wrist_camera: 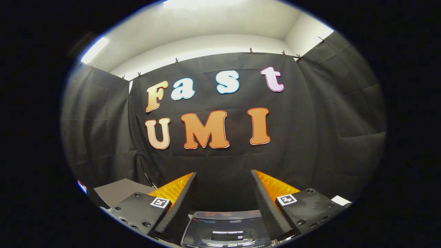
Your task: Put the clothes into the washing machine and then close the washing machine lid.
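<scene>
In the gripper view, the gripper [224,177] is pointing forward at the black cloth wall [224,162] of the booth, and its jaws are standing spread wide apart with nothing between them; the left finger [181,203] and the right finger [265,203] are each rising from a dark block bearing a small square black-and-white marker [160,202], the other marker [287,199] sitting on the right block; neither finger is touching anything. Low between the two fingers, close under them, the washing machine [225,229] is showing as a glossy lid with a rounded outline, a pale rim at its far side and a bright reflection of light lying across its middle; whether that lid is fully down or slightly raised I cannot tell from this angle; the clothes are not something I can make out here. To the left of the left finger, beyond its block, a flat grey surface [119,191] is lying against the foot of the cloth wall; to the right of the right block, a small white piece [341,200] is lying, too small to identify. Above the cloth, small clips [251,51] are holding its top edge to a white wall [206,46], and a bright ceiling light [94,50] is glowing at the upper left.
</scene>
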Tool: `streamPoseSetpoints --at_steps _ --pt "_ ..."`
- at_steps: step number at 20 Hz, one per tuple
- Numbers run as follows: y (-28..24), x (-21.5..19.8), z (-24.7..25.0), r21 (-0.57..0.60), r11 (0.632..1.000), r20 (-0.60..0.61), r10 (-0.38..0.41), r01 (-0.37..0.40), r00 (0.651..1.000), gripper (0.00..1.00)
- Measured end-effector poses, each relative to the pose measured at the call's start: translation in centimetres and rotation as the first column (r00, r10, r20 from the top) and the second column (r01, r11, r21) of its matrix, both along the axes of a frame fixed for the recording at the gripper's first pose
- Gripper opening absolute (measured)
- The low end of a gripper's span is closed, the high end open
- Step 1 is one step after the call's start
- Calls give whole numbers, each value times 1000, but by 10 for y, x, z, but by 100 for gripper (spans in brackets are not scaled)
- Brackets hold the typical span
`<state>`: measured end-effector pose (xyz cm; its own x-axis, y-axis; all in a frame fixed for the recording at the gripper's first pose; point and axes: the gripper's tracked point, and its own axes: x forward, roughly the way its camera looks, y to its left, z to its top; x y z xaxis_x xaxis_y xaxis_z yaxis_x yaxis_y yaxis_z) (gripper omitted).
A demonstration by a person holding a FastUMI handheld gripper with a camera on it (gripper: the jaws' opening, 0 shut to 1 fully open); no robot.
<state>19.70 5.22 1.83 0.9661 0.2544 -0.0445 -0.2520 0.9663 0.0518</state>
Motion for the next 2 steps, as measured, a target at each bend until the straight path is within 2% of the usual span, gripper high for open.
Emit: streamPoseSetpoints --at_steps 2 --pt "4 -1 -1 0 1000 2 1 -1 1000 97"
